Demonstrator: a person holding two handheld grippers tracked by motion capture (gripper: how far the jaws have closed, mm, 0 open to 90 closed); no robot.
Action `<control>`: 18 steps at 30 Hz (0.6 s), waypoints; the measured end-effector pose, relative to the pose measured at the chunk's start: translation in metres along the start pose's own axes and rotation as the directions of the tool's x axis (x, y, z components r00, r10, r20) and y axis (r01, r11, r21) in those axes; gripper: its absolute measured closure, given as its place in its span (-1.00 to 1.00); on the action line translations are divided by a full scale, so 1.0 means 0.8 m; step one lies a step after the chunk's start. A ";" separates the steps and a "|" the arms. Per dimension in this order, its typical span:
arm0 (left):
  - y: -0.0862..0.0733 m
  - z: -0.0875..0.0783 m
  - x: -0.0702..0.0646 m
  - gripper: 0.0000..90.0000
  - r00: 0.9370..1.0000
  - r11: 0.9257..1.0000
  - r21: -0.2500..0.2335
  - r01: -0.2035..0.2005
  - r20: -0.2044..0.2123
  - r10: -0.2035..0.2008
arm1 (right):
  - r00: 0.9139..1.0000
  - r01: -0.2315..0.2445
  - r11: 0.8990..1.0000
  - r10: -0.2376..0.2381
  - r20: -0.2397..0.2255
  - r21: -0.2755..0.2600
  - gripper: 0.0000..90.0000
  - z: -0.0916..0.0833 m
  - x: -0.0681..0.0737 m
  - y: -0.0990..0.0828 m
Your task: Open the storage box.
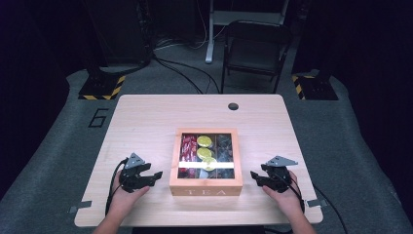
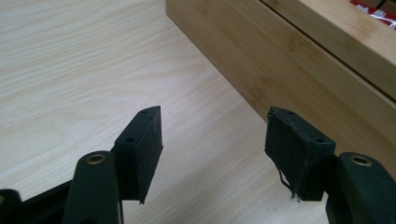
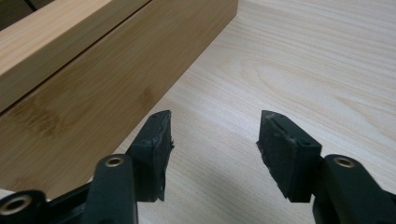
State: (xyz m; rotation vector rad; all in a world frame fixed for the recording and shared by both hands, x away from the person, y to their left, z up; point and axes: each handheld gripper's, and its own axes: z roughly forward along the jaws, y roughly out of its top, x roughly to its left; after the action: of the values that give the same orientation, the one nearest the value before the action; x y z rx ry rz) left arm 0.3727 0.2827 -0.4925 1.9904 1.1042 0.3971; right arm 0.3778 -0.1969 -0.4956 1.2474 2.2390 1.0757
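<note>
tea box [image 1: 206,187] between left tongs [image 1: 157,174], right tongs [image 1: 253,175]

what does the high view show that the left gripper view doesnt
High view alone: the tea box's glass lid with packets under it, both hands, the right gripper, a folding chair behind the table. Left gripper view alone: close up, the left gripper's jaws stand apart with nothing between them, beside the box's side wall. Both share the wooden box, the light table and the left gripper.
</note>
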 end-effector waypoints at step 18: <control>0.005 -0.020 -0.013 -0.16 1.000 1.000 -0.021 0.003 0.015 -0.002 | 0.999 0.010 1.000 -0.011 -0.037 -0.028 0.05 -0.008 0.015 0.011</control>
State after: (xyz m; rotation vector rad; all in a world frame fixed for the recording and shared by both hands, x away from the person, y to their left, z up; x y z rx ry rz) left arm 0.3596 0.2805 -0.4783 1.9704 1.0887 0.3904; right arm 0.3719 -0.1867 -0.4840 1.2121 2.2474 1.1316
